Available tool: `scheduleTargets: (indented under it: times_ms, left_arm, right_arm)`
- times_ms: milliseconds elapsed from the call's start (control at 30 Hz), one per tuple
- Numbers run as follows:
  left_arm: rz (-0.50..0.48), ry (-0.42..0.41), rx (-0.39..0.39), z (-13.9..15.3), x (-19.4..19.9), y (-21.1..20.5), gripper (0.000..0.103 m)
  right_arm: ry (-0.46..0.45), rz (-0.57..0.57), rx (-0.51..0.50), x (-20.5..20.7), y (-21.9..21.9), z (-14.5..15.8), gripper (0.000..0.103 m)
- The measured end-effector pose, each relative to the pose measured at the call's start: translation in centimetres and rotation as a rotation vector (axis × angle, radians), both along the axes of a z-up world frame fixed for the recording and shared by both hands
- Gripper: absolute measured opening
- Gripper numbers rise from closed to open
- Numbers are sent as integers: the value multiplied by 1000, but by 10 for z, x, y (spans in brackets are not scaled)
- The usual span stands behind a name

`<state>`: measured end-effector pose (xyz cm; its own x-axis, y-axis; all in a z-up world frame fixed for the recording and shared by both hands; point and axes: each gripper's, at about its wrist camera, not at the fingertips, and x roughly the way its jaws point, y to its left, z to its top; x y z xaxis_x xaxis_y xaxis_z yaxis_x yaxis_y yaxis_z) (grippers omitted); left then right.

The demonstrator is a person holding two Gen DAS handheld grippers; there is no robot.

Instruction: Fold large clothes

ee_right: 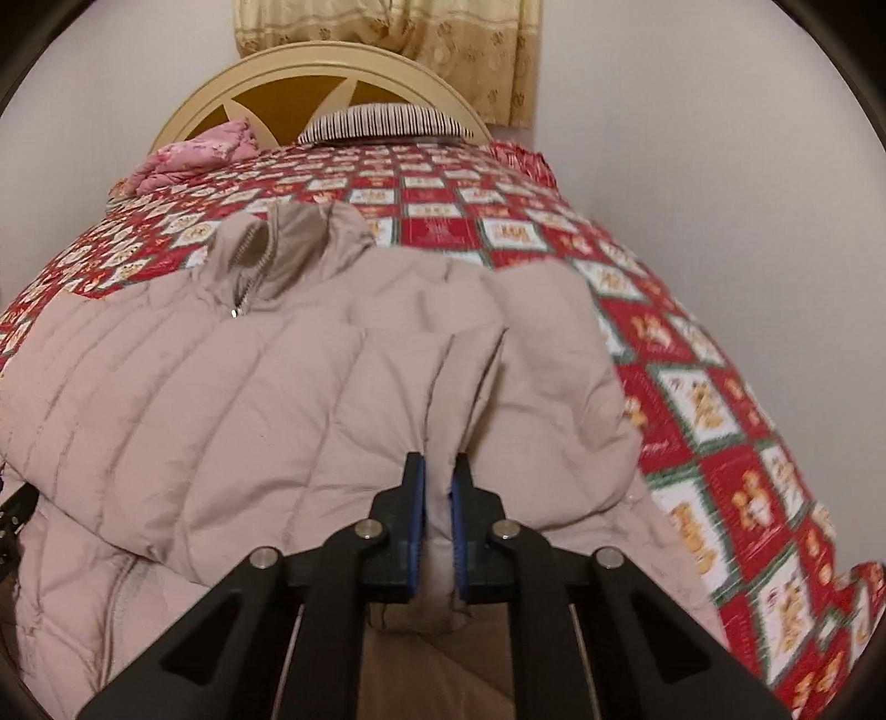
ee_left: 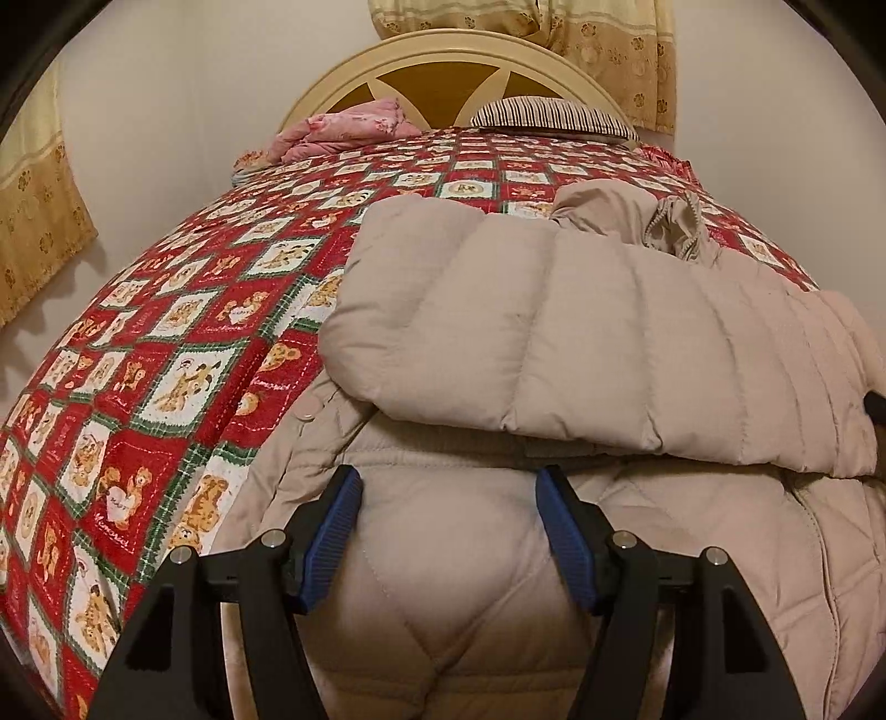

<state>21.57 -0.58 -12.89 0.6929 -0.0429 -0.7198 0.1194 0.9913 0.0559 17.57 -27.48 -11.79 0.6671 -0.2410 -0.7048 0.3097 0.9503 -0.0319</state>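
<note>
Right gripper (ee_right: 437, 482): blue pads (ee_right: 419, 498) drawn in narrow, pinching a raised ridge of the beige puffer jacket (ee_right: 277, 387) near its lower edge. Fabric is visibly bunched up between the two pads.

Left gripper (ee_left: 448, 498): fingers set wide apart, blue pads (ee_left: 338, 526) on either side of a bulging quilted panel of the jacket. The padding fills the gap between them; whether the pads actually press it or only flank it cannot be told from this angle.

Jacket lies on the bed, over a red patchwork quilt (ee_left: 166, 360) with teddy-bear squares. One sleeve (ee_left: 526, 343) is folded across the body, lying crosswise just beyond the left gripper. Collar and zip (ee_right: 249, 266) point toward the head of the bed.

Farther out: striped pillow (ee_left: 554, 113) and a bundled pink cloth (ee_left: 343, 130) against the cream headboard (ee_left: 443, 55); patterned yellow curtain (ee_right: 443, 44) behind it.
</note>
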Motion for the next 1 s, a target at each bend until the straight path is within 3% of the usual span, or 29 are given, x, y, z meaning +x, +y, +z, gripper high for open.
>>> scheduleTargets:
  times_ms: [100,233,400,500,633,700,800,1000]
  left_arm:
    - [6,-3,12,12,-4,0,67]
    - [-38,-91,28,49,-4,-9,67]
    - [4,-136,11,79,42,-11,71]
    - [70,-131,86,66,77,-13,71]
    - [120,-60,161,23,98,-7,71]
    - [118,-32,123,-4,99,1,71]
    - [132,-28,113,-7,101,3,77]
    - [134,-19,103,-11,102,4,80]
  right_arm:
    - [-4,6,-3,-3,1,-1,12]
    - [-13,9,13,-4,-1,-3,14]
    - [-18,11,25,-5,-3,-7,15]
    - [-18,13,34,-5,-3,-9,16]
    - [-16,17,48,-4,-6,-11,17]
    - [-15,23,55,-3,-6,-11,18]
    - [-8,26,45,-1,-4,-14,19]
    - [-4,24,35,0,-3,-15,20]
